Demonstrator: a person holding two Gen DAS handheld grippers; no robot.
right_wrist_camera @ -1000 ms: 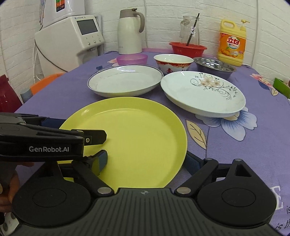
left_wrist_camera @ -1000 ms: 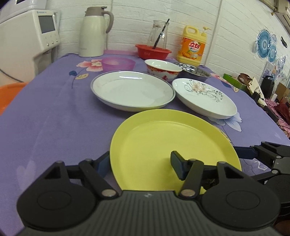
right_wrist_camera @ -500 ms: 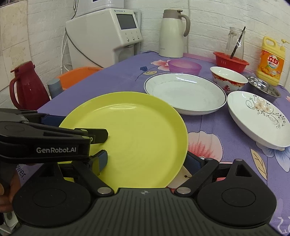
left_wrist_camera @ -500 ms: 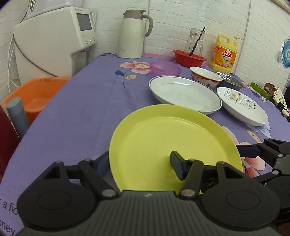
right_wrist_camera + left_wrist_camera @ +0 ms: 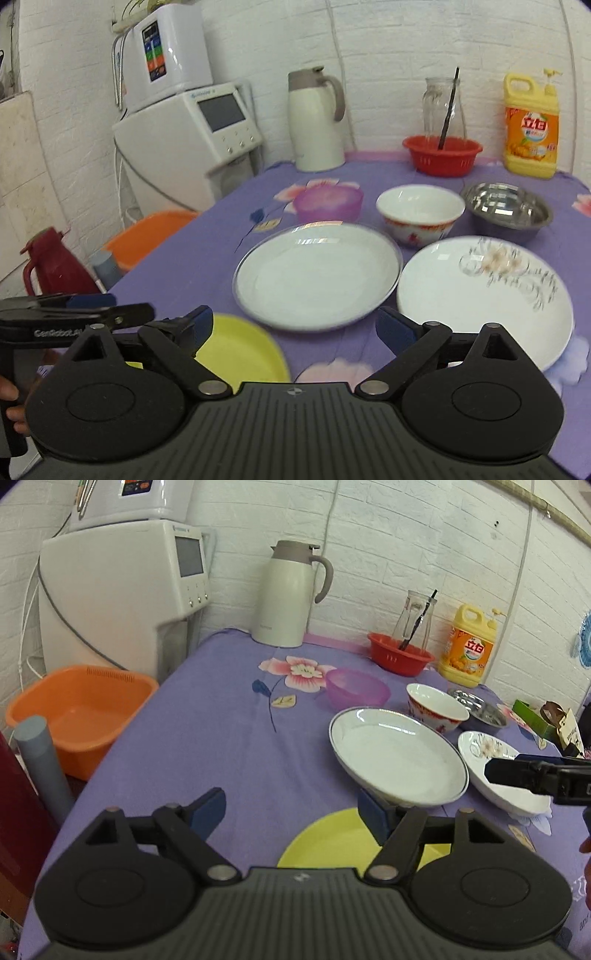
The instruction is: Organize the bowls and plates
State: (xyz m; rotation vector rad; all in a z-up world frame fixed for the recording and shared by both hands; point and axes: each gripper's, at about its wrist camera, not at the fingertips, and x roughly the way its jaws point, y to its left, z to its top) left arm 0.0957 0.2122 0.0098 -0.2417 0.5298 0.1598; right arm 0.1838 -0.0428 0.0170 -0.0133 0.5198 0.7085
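Both your claws stand open and hold nothing: the left gripper (image 5: 291, 810) and the right gripper (image 5: 295, 326) hover above the purple tablecloth (image 5: 221, 738). The yellow plate (image 5: 332, 840) lies flat on the cloth below them, just beside the white plate (image 5: 317, 275) and near the flowered plate (image 5: 484, 295).

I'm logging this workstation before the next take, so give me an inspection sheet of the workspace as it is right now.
Surface: purple floral tablecloth, no spills seen.
Job's things: yellow plate lying flat at the near edge; white rimmed plate; floral plate; red-patterned bowl; steel bowl; purple bowl.
Clutter: thermos jug, red basket with glass jar, detergent bottle.
Grippers: left gripper and right gripper both open, holding nothing.
Cables: grey cable across the white appliance.
Surroundings: orange basin, brick wall.
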